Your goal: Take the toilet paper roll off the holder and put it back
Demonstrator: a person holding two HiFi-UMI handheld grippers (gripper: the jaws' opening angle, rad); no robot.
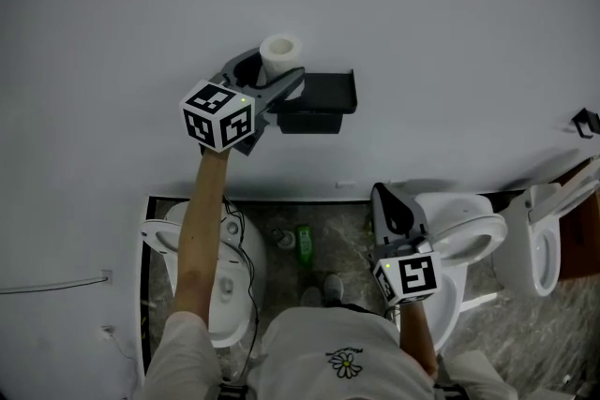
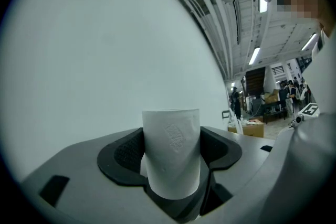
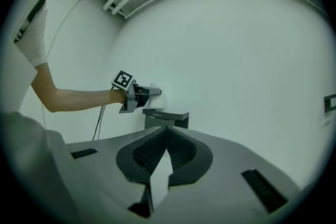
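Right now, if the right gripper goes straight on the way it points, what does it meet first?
Probably the black holder on the white wall: it sits straight ahead of the right gripper, fingers closed, nothing showing in between. Depth is unclear.

Head view looks down; right gripper view shares the holder (image 1: 323,98).

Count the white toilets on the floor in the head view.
3. One white ceramic toilet stands at the lower left, one is behind the right gripper, and one is at the far right. Others may lie outside the frame.
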